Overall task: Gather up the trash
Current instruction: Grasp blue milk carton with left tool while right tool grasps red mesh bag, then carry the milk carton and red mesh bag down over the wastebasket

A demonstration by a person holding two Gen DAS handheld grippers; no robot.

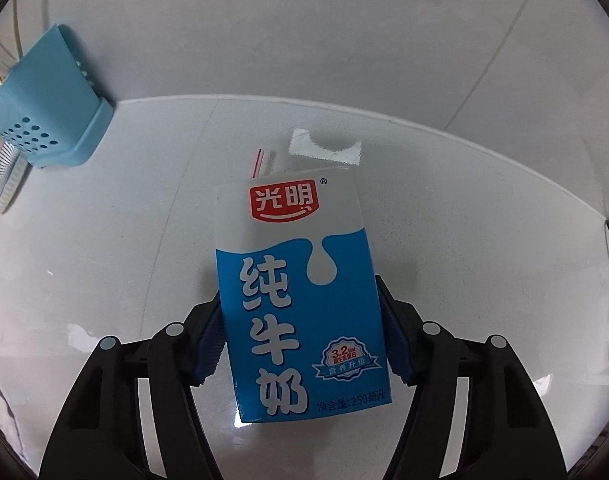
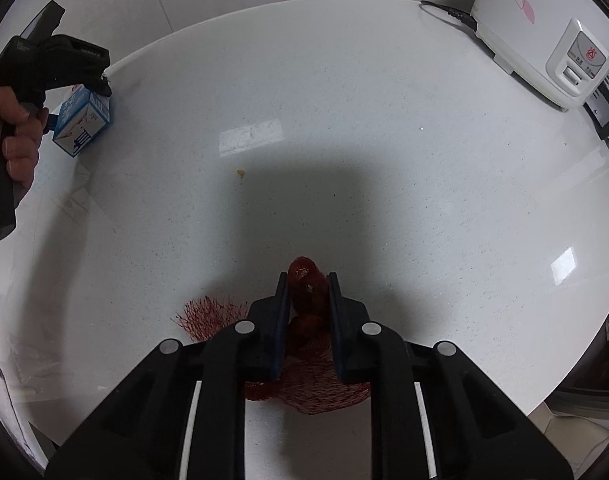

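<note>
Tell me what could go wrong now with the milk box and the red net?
1. The blue-and-white milk carton sits between the left gripper fingers at a slant; it might twist or slip when lifted.
2. A red-striped straw sticks out behind its top, so leftover milk may drip onto the white countertop.
3. The right gripper pinches only a bunch of the red mesh net; loose frayed ends could snag or drag.
</note>
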